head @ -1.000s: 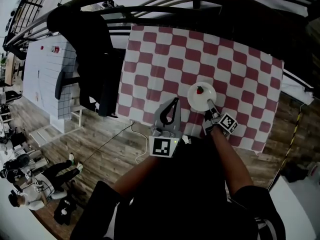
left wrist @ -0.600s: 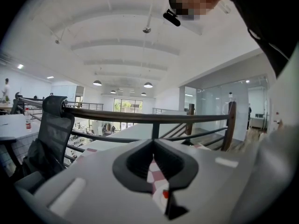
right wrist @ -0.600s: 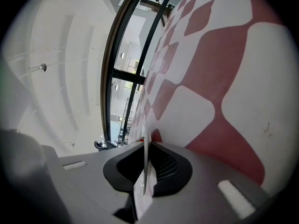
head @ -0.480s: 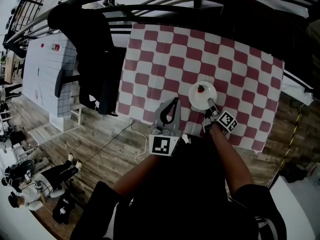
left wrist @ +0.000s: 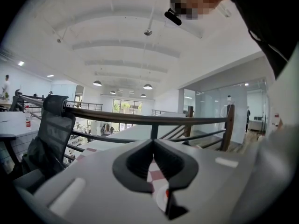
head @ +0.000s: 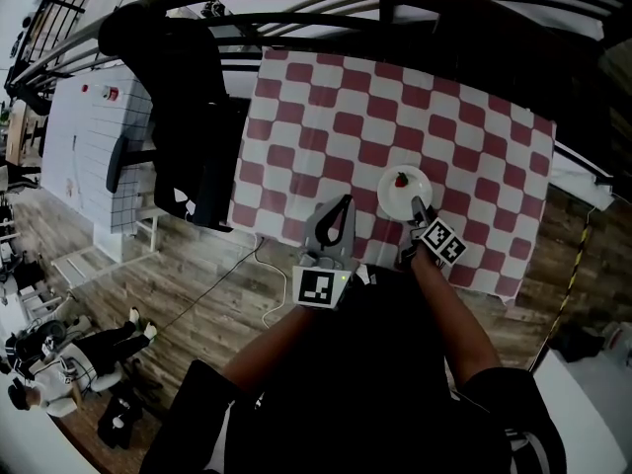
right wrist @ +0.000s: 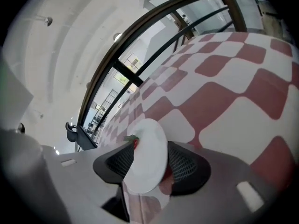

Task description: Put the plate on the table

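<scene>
Nearest, the left gripper (head: 345, 203) hangs at the bench (head: 296, 107) edge, its fingers (left wrist: 134, 161) closed together on nothing. The right gripper (head: 418, 209) has just been opening its fingers (right wrist: 187, 164); they stand wide, with the plate (head: 404, 194) between them but unpressed. The plate rests on the bench, so the placing looks done. Only drawing back seems left.

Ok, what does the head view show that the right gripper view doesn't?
Head view only: the left gripper, the person's arms and the wooden floor. Right gripper view only: the ceiling, and that the right gripper's fingers, which have just been opening, stand apart with the plate between them. Both: the plate, its strawberry, the checkered tablecloth, the railing.
</scene>
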### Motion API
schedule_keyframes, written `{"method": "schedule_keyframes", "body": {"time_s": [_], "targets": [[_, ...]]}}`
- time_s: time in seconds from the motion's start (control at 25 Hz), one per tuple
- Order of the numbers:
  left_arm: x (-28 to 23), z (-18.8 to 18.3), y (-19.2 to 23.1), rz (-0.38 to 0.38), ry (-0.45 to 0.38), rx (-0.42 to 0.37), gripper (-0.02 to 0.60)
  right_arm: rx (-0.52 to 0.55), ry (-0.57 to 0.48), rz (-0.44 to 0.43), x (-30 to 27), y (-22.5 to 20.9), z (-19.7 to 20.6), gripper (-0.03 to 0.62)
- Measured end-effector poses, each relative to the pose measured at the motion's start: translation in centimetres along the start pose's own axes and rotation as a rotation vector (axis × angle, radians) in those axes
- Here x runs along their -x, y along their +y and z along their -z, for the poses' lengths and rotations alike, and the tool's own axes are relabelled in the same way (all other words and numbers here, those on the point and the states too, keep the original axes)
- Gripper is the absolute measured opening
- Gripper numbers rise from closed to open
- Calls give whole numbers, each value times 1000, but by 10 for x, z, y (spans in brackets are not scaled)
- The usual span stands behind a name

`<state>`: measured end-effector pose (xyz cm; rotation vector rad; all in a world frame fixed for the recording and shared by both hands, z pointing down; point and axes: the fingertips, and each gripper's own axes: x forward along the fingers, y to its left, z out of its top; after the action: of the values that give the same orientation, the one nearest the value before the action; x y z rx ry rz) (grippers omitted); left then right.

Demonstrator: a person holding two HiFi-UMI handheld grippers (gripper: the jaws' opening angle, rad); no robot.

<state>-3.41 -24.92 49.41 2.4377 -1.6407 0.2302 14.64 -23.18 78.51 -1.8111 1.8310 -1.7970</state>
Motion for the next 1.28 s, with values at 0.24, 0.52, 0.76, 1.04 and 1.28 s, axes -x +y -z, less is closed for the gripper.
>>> {"method": "schedule_keyframes", "body": {"time_s": [0.24, 0.52, 0.76, 1.04, 1.28], "targets": [[6, -3, -1, 14, -14, 8, 9, 63, -23, 98, 21, -16, -10, 224], [12, -13, -11, 70, -40, -4, 9, -88, -87, -56, 54, 22, -22, 187], [27, -14, -17, 120, -56, -7, 8, -77, -121, -161, 85, 71, -20, 152], [53, -22, -16, 163, -79, -8, 9, 31, -184, -287, 127, 133, -6, 2], [83, -20, -19, 223, -98, 6, 8, 214, -292, -327, 179, 186, 7, -2]]}}
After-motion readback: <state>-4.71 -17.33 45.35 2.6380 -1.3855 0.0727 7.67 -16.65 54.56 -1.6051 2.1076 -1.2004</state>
